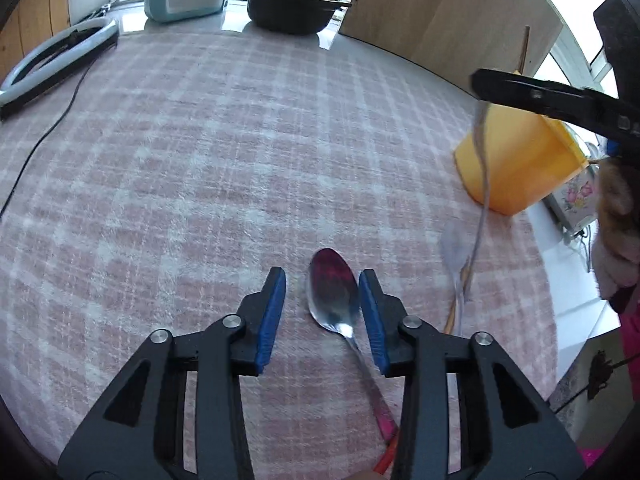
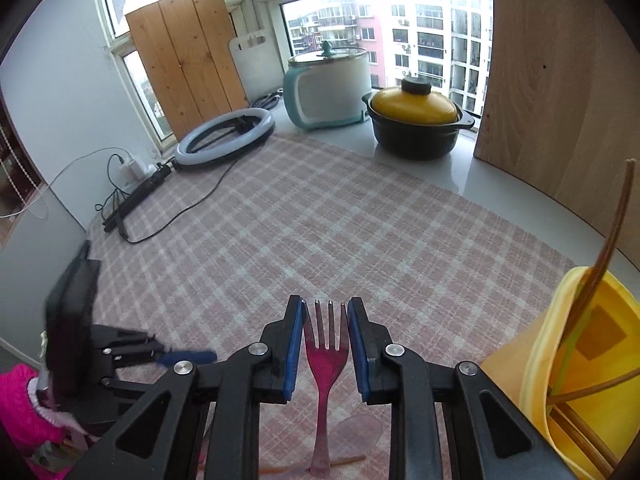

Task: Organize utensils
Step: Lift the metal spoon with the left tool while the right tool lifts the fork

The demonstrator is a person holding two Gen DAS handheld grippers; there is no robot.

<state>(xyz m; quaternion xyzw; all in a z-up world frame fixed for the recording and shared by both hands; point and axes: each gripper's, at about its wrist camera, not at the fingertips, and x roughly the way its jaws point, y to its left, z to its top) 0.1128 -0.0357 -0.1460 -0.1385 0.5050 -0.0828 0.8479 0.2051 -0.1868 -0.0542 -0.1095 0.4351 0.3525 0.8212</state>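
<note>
A metal spoon [image 1: 332, 292] lies on the pink checked cloth [image 1: 240, 160] between the fingers of my left gripper [image 1: 323, 294]. The jaws stand open, and the spoon's bowl is close to the right pad [image 1: 370, 312]. My right gripper [image 2: 324, 320] is shut on a metal fork [image 2: 326, 360], tines pointing away from the camera, lifted above the cloth. In the left wrist view the fork [image 1: 482, 168] hangs blurred from the right gripper in front of the yellow utensil holder [image 1: 516, 160]. That holder [image 2: 540, 360] has wooden chopsticks [image 2: 600, 264] standing in it.
A translucent spoon [image 2: 360, 428] and a wooden chopstick [image 1: 454, 308] lie on the cloth near the holder. At the back stand a yellow-lidded black pot [image 2: 416, 128], a teal cooker [image 2: 328, 88], a ring light [image 2: 224, 136] with its cable, and a wooden board [image 2: 560, 100].
</note>
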